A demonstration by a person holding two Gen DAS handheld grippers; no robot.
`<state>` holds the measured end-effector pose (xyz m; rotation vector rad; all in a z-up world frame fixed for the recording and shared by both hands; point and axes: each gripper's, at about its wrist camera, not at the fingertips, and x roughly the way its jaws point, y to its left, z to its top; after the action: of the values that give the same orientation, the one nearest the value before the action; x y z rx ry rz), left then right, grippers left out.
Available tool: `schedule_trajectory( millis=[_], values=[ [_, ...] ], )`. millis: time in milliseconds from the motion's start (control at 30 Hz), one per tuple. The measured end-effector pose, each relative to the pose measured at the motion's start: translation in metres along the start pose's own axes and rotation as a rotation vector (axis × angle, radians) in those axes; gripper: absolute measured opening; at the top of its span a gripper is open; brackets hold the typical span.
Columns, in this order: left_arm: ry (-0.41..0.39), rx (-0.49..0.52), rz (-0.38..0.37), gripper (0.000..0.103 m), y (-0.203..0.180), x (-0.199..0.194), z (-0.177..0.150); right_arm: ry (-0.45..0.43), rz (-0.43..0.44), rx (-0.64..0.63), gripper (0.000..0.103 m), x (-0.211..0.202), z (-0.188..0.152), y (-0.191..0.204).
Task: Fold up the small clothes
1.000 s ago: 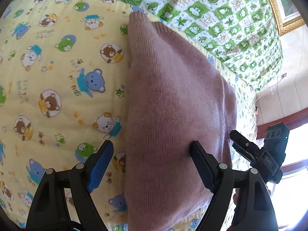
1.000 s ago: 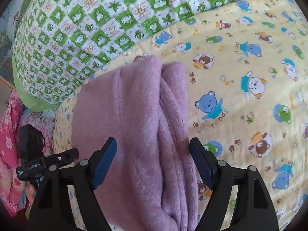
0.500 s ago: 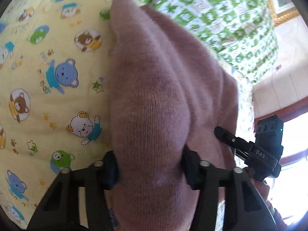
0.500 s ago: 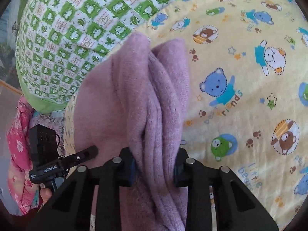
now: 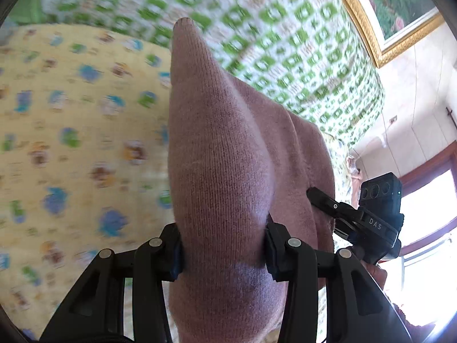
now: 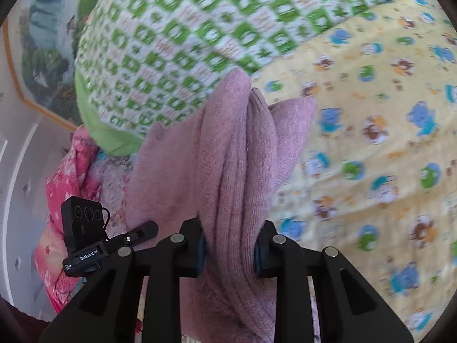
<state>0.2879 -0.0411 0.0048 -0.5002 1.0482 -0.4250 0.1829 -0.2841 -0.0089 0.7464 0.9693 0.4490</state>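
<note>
My left tongs [image 5: 222,245] are closing on a thick bunch of the pink sweater [image 5: 222,154]; my right tongs [image 6: 228,245] are clamped on its other end. It hangs between them over the bed sheet [image 6: 371,148]. Soft, light, floppy knit; grip edges, not bulk.

Left gripper [image 5: 224,245] closing, fingers [image 5: 175,253] pinching pink sweater [image 5: 222,148], yellow sheet [image 5: 71,143]

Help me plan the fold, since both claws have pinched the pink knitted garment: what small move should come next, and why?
Probably carry the gripped edge forward over the rest. The left claw, jaws closing, and the right claw each pinch a bunched fold of the pink knitted garment, raised off the yellow bear-print sheet, with its far part trailing ahead.
</note>
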Motion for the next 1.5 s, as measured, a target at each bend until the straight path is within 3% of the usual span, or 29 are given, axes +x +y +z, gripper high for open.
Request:
schedule_trajectory(
  millis=[167,333,533,700,933,1200,1267,1400,1500],
  values=[
    [-0.016,-0.037,0.037,0.044,0.044,-0.037,-0.011,0.070,0.030,-0.035,0.026,0.042,-0.017,0.029],
    [-0.007,-0.096,0.063,0.044,0.086,-0.044,-0.030,0.142,0.017,-0.050,0.026,0.079,-0.033,0.036],
    [0.041,-0.118,0.083,0.048,0.123,-0.024,-0.049,0.197,-0.026,-0.033,0.027,0.105,-0.043,0.017],
    [0.038,-0.149,0.035,0.054,0.145,-0.017,-0.054,0.202,0.001,-0.008,0.029,0.112,-0.044,0.000],
    [0.050,-0.166,0.051,0.063,0.148,-0.006,-0.050,0.216,-0.021,-0.038,0.039,0.118,-0.042,-0.003],
    [0.021,-0.154,0.174,0.071,0.129,-0.031,-0.061,0.167,-0.071,-0.044,0.044,0.093,-0.042,0.008],
    [0.017,-0.155,0.187,0.072,0.129,-0.040,-0.068,0.143,-0.103,-0.061,0.050,0.080,-0.045,0.011],
    [0.004,-0.152,0.208,0.074,0.127,-0.058,-0.089,0.032,-0.204,-0.140,0.050,0.046,-0.057,0.023],
    [0.003,-0.139,0.226,0.074,0.126,-0.064,-0.099,-0.019,-0.198,-0.204,0.050,0.029,-0.072,0.042]
  ],
)
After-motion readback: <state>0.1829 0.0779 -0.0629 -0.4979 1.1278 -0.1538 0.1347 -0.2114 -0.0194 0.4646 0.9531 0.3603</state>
